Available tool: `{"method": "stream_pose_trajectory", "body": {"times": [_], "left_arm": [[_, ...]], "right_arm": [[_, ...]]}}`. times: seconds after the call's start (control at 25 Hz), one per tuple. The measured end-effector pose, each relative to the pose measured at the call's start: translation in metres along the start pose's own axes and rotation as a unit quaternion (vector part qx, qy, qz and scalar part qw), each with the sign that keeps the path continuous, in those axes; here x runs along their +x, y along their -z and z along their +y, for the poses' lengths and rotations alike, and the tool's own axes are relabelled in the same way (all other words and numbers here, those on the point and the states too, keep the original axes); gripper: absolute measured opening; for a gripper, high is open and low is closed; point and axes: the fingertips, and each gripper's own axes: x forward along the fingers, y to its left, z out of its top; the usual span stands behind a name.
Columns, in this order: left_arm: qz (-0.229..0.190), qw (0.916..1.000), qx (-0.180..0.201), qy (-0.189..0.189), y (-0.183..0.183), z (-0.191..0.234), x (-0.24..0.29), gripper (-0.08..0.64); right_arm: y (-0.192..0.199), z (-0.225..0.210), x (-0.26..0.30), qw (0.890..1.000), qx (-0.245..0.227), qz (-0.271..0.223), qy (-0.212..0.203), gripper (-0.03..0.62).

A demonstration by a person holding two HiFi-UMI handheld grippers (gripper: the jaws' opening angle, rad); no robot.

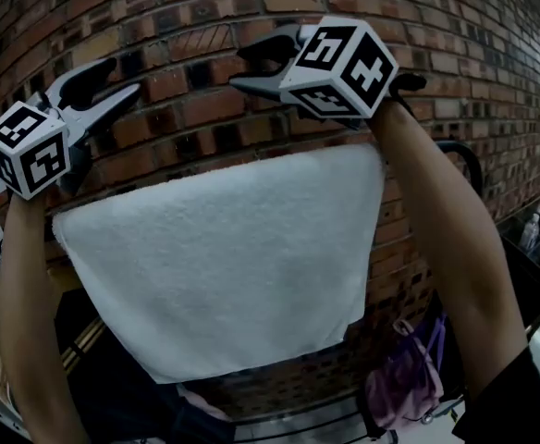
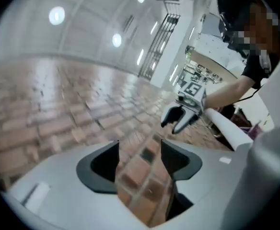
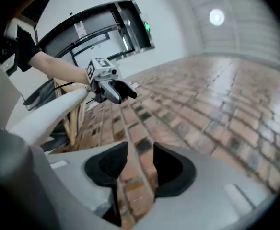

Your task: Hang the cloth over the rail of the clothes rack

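A white cloth [image 1: 224, 257] hangs draped in front of the brick wall, its top edge folded over a rail that it hides. Both grippers are raised above it, clear of the cloth. My left gripper [image 1: 122, 77] is up at the cloth's left corner, jaws apart and empty. My right gripper [image 1: 239, 67] is above the cloth's right half, jaws apart with nothing between them. In the left gripper view only bricks show between the jaws, and the right gripper [image 2: 178, 119] and cloth [image 2: 228, 131] lie beyond. The right gripper view shows the left gripper [image 3: 116, 91] and the cloth [image 3: 49, 111].
The brick wall [image 1: 205, 26] stands close behind the cloth. A black curved rack tube [image 1: 471, 163] shows right of the cloth. A purple bag [image 1: 404, 387] hangs low on the right. Wooden bars [image 3: 77, 121] stand under the cloth.
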Motion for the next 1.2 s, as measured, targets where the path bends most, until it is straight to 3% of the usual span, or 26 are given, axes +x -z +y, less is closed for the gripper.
{"method": "stream_pose_trajectory", "body": {"times": [0.08, 0.12, 0.16, 0.24, 0.32, 0.44, 0.56, 0.64, 0.72, 0.84, 1.04, 1.2], "left_arm": [[-0.098, 0.9924, 0.033, -0.066, -0.062, 0.003, -0.017, 0.211], [-0.143, 0.9852, 0.038, -0.087, -0.088, -0.007, -0.029, 0.173], [-0.182, 0.9772, 0.032, -0.105, -0.108, -0.025, -0.043, 0.095], [-0.237, 0.9625, -0.005, -0.132, -0.126, -0.080, -0.073, 0.008], [-0.250, 0.9556, -0.055, -0.145, -0.112, -0.145, -0.092, 0.008], [-0.185, 0.9626, -0.109, -0.165, -0.041, -0.231, -0.091, 0.008], [-0.051, 0.9672, -0.175, -0.177, 0.062, -0.321, -0.087, 0.008], [0.043, 0.9600, -0.221, -0.167, 0.125, -0.383, -0.094, 0.008], [0.099, 0.9493, -0.249, -0.164, 0.161, -0.421, -0.104, 0.008], [0.122, 0.9425, -0.263, -0.166, 0.177, -0.439, -0.112, 0.008], [0.126, 0.9383, -0.273, -0.171, 0.181, -0.447, -0.114, 0.008], [0.126, 0.9373, -0.278, -0.168, 0.184, -0.452, -0.110, 0.008]], "right_arm": [[-0.053, -0.022, -0.030, 0.992, -0.017, -0.089, 0.089, 0.163], [-0.084, -0.027, -0.055, 0.981, -0.015, -0.142, 0.132, 0.160], [-0.114, -0.026, -0.083, 0.966, -0.004, -0.195, 0.172, 0.104], [-0.146, 0.013, -0.132, 0.935, 0.037, -0.269, 0.229, 0.005], [-0.130, 0.084, -0.155, 0.919, 0.094, -0.284, 0.258, 0.003], [-0.061, 0.182, -0.145, 0.924, 0.163, -0.219, 0.266, 0.004], [0.033, 0.275, -0.126, 0.930, 0.248, -0.102, 0.251, 0.004], [0.091, 0.338, -0.123, 0.921, 0.314, -0.024, 0.231, 0.004], [0.126, 0.385, -0.125, 0.909, 0.356, 0.026, 0.214, 0.005], [0.143, 0.417, -0.127, 0.897, 0.391, 0.051, 0.198, 0.005], [0.147, 0.427, -0.125, 0.887, 0.416, 0.043, 0.196, 0.005], [0.149, 0.428, -0.124, 0.887, 0.416, 0.047, 0.195, 0.004]]}}
